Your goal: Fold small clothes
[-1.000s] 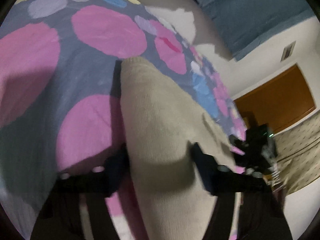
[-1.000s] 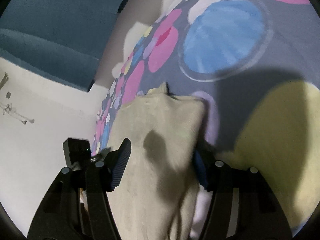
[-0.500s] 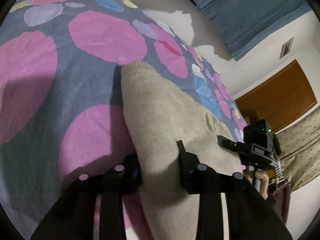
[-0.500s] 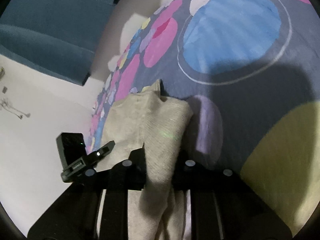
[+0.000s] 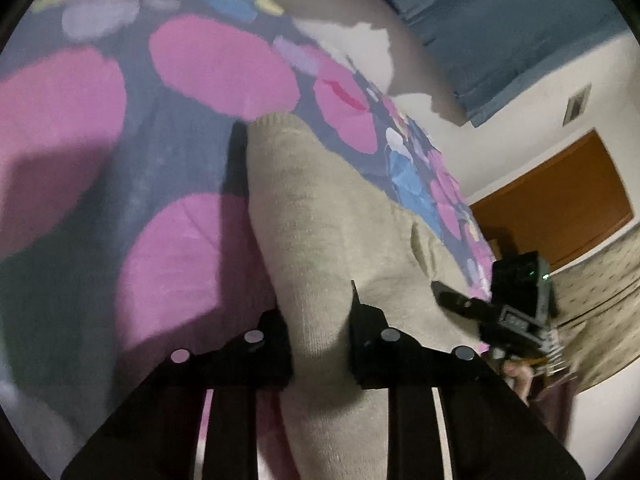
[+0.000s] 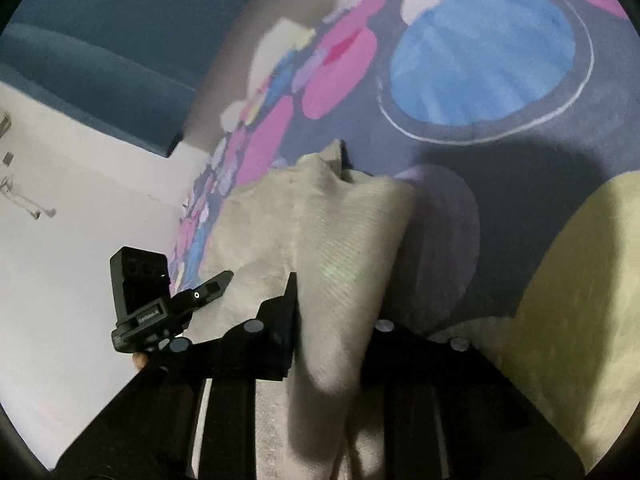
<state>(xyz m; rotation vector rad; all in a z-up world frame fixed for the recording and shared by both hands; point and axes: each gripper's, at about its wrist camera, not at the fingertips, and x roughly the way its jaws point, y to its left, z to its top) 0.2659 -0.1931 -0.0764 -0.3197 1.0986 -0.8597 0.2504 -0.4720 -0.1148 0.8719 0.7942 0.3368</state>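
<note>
A beige knit garment point(image 5: 320, 216) lies on a bedspread with large coloured circles point(image 5: 216, 64). My left gripper point(image 5: 320, 336) is shut on the near edge of the garment, which bunches between its jaws. My right gripper point(image 6: 332, 328) is shut on the other near edge of the same garment point(image 6: 320, 224). Each gripper shows in the other's view: the right one in the left wrist view point(image 5: 516, 312), the left one in the right wrist view point(image 6: 160, 304). The cloth rises from the bedspread toward both grippers. The garment's far end rests on the bedspread.
The bedspread point(image 6: 480, 64) has pink, blue, yellow and lilac circles on dark grey. A blue headboard point(image 6: 112, 32) and white wall stand beyond it. A wooden door point(image 5: 560, 200) and a patterned curtain point(image 5: 600, 300) are at the right of the left wrist view.
Both grippers went from open around the garment's near edges to shut on them. The gripped cloth has since been drawn up a little off the bedspread.
</note>
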